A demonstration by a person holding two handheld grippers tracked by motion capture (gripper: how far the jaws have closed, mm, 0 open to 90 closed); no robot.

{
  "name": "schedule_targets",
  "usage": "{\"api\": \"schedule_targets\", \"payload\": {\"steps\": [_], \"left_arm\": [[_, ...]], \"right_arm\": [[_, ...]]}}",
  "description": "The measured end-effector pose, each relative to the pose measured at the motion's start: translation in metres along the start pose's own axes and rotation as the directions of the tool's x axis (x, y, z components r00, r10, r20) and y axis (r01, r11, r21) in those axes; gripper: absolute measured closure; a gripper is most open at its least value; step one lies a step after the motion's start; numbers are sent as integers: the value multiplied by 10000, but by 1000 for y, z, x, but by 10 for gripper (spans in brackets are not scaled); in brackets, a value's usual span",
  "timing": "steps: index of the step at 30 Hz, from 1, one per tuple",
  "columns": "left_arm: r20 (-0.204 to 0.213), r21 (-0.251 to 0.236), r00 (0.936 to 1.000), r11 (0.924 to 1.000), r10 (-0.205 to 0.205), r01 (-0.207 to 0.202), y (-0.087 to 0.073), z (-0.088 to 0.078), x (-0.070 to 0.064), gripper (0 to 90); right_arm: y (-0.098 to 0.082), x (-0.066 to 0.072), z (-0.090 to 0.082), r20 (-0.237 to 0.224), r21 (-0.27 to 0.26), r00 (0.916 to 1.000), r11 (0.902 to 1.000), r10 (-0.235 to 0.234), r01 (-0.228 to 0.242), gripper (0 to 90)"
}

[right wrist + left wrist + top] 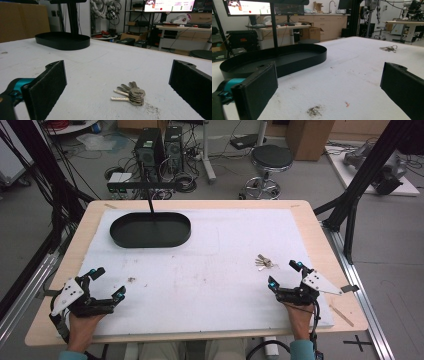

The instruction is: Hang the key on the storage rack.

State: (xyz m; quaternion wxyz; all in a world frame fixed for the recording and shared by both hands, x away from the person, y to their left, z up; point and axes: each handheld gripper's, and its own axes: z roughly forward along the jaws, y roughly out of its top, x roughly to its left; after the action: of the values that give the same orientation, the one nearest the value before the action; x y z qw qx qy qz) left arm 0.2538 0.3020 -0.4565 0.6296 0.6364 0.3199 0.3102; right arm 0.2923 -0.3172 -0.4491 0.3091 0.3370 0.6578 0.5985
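Note:
A bunch of silver keys (264,262) lies on the white mat right of centre; in the right gripper view the keys (131,94) rest on the mat just ahead of the open jaws. My right gripper (285,276) is open, a short way nearer than the keys, touching nothing. A black oval tray (150,229) sits empty at the far left of the mat. My left gripper (107,282) is open near the front left edge, with nothing between its jaws. In the left gripper view the tray (287,61) lies ahead and the keys (389,48) far right.
The white mat (210,270) covers most of the wooden table (320,235). A black post (150,202) rises behind the tray. A small dark smudge (132,280) marks the mat near my left gripper. A wooden stick (341,314) lies at the table's front right corner.

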Motion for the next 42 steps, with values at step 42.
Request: {"api": "schedule_targets", "payload": {"steps": [42], "left_arm": [[-96,139,10000,9999,-11,12,1,1,-1,17]], "right_arm": [[86,-37,35,-1704,3566,9810,9223,-925,1489,6]]}}
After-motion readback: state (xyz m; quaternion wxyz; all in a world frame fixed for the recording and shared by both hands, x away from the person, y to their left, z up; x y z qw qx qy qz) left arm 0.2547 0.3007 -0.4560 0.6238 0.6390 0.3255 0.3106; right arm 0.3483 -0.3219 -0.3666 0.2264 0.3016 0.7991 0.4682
